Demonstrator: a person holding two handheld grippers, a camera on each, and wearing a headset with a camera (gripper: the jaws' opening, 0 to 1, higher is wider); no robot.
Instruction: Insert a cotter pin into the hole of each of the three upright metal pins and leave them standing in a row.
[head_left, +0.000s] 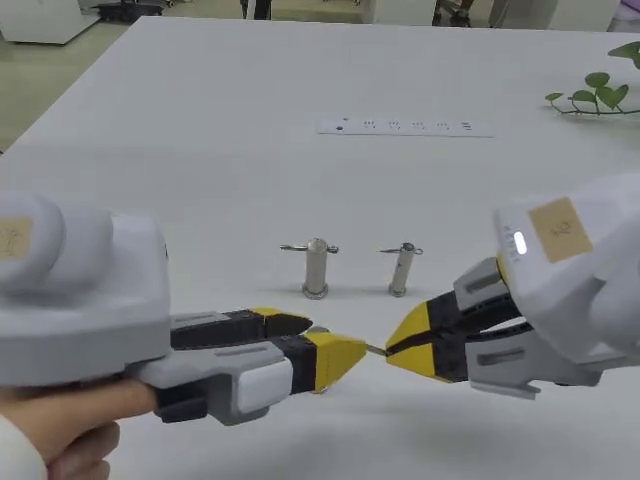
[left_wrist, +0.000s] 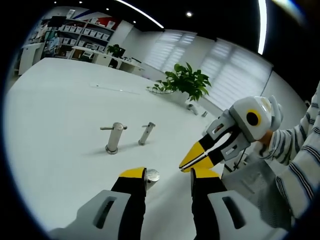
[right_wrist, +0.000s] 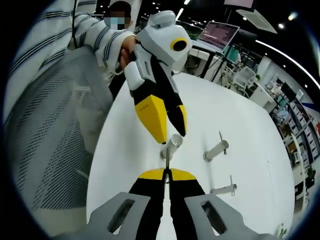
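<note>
left gripper (left_wrist: 169, 174) spread around near metal pin (left_wrist: 152, 175) on desk (head_left: 200, 150) | right gripper (right_wrist: 167, 173) pinching cotter pin (right_wrist: 167, 159), just beside that pin

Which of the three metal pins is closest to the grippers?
The front metal pin, between the fingers of the left gripper; the rear-left pin and rear-right pin stand farther back, each carrying a cotter pin.

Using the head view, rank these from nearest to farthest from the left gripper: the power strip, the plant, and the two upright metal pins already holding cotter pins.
From the left gripper:
1. Left upright pin, just beyond the jaws.
2. Right upright pin, beside the first, to its right.
3. Power strip, mid-table.
4. Plant, far right edge.
</note>
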